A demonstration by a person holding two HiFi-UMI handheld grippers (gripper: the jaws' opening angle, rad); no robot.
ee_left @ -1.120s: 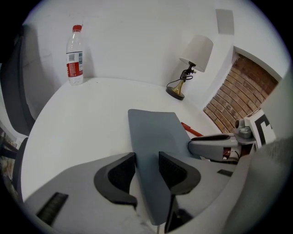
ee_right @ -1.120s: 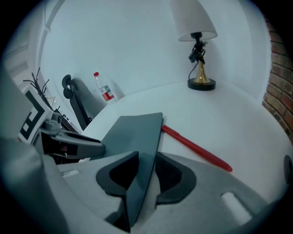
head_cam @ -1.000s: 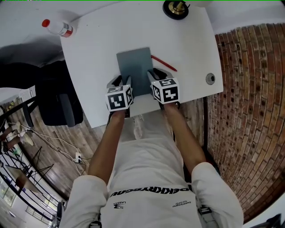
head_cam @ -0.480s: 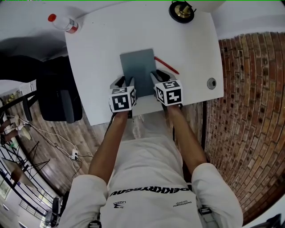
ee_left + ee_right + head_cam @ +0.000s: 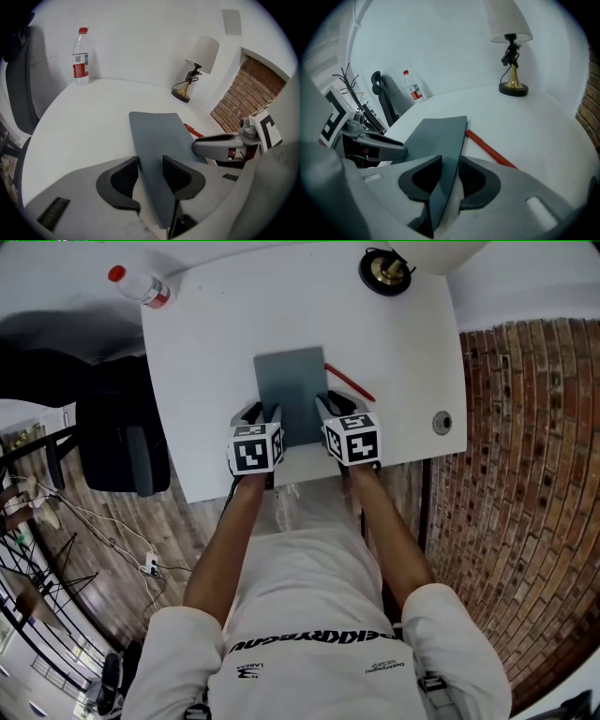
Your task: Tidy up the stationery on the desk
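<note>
A grey notebook (image 5: 292,388) lies in the middle of the white desk (image 5: 206,352). A red pen (image 5: 350,382) lies slanted along its right edge. My left gripper (image 5: 263,414) is shut on the notebook's near left edge, and the cover fills the gap between the pads (image 5: 151,174). My right gripper (image 5: 333,405) is shut on the near right edge, with the notebook (image 5: 438,133) pinched between its pads (image 5: 449,177). The pen (image 5: 488,148) lies just right of that gripper. The notebook's near edge looks slightly lifted.
A lamp with a brass base (image 5: 385,270) stands at the desk's far right. A water bottle with a red cap (image 5: 141,285) stands at the far left corner. A round grommet (image 5: 442,423) sits near the right edge. A dark chair (image 5: 117,432) is left of the desk, and a brick wall (image 5: 525,474) is on the right.
Both grippers stay closed on the notebook's near edge. The head view has drifted a little, so the desk sits slightly higher and to the right in the picture.
</note>
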